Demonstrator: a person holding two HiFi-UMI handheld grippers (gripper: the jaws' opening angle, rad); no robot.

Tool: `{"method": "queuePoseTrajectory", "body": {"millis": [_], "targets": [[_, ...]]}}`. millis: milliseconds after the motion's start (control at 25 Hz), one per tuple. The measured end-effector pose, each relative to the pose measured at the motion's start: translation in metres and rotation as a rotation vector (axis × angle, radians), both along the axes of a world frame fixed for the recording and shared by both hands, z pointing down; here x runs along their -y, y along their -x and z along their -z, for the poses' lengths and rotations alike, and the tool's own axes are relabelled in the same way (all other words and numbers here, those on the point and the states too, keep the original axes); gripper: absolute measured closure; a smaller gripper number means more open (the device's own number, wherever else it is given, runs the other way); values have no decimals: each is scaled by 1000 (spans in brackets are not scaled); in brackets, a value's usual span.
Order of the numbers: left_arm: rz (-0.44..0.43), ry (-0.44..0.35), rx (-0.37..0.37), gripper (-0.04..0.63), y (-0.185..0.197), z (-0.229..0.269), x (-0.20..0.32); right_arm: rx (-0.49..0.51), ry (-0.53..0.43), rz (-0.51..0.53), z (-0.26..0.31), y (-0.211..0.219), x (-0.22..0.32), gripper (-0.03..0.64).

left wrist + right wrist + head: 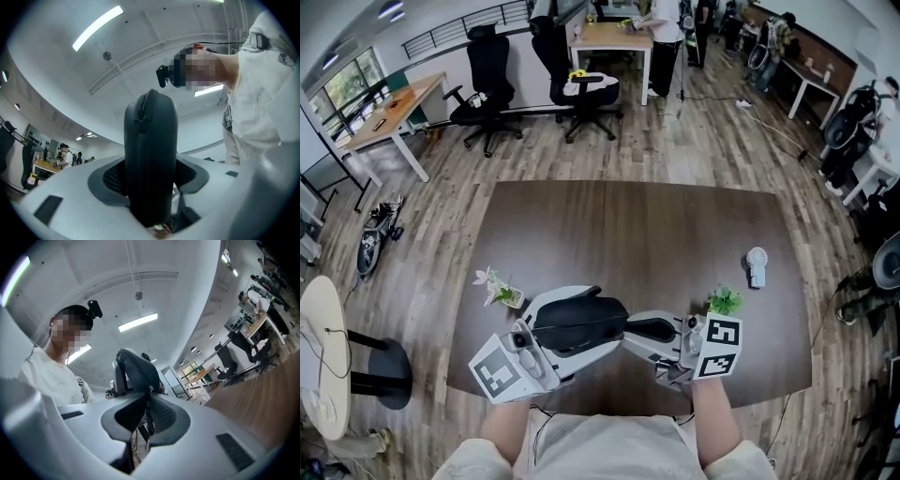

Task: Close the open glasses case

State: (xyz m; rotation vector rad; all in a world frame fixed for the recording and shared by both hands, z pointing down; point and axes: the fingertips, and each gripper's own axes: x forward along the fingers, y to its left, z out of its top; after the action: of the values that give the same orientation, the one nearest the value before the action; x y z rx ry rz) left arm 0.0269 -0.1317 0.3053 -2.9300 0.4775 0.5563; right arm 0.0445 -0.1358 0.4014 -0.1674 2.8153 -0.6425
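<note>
Glasses case [581, 323] looked almost closed above the worktop [675, 234]. Left tool [551, 349] clamped wide around it, right tool [661, 342] pinched nearly together on its zip end; finishing likely remained.

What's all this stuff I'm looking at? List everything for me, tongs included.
glasses case: one, black, over the table's near edge
zip pull: one, dark, on the case's end
table: one, dark brown, centre
flowering plant: one, white-pink, table's left
green plant: one, green, table's right
small fan: one, white, table's right
office chairs: two, black, beyond the table
desks: two, light wood, background
left tongs: one, white, shut on the glasses case
right tongs: one, white, apparently shut on the zip pull
</note>
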Motion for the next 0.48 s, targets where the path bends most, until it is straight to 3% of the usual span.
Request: {"method": "queuePoseTrajectory", "body": {"millis": [320,480], "targets": [[12,-38,100,337,-3,-11,-2,10,27,-18,-10,-10,7,601],[12,-36,101,337,-2,-13,-1,47,82,-2,-14,-9,10,595]]}}
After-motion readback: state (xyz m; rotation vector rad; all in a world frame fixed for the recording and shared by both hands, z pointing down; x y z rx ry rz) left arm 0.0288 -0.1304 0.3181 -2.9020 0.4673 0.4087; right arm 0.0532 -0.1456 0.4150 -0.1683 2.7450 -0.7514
